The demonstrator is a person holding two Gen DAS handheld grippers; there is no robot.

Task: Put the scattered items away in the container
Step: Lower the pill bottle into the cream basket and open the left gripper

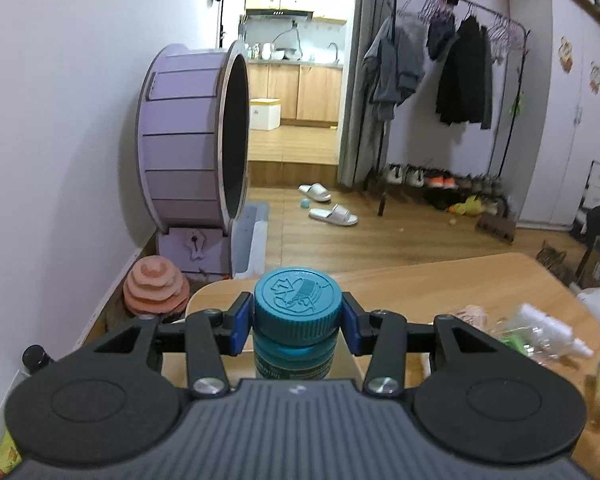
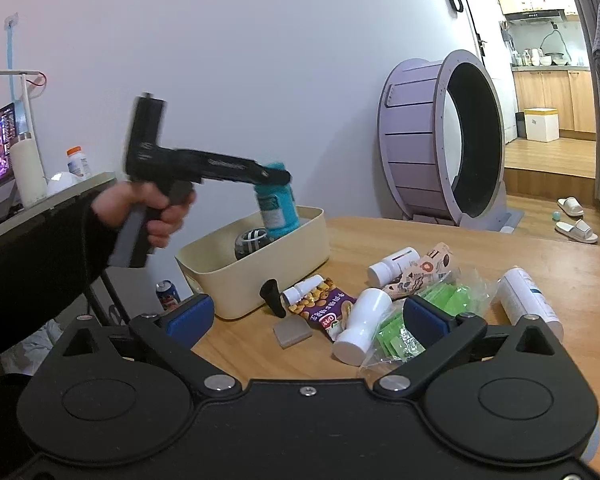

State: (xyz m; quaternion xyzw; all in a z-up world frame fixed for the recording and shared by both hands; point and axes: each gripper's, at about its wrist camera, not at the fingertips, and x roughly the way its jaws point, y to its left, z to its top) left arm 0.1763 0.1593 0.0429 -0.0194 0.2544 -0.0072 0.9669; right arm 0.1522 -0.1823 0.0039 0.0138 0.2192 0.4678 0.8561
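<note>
My left gripper is shut on the cap of a teal bottle. In the right wrist view the left gripper holds the teal bottle upright over the cream container, which has a dark round object inside. My right gripper is open and empty, low over the wooden table in front of the scattered items: a snack packet, a white bottle, green sachets in clear plastic, a white spray can and a small white bottle.
A black clip and a grey block lie by the container. A patterned cup and a small spray bottle lie among the items. A purple wheel stands beyond the table's far edge.
</note>
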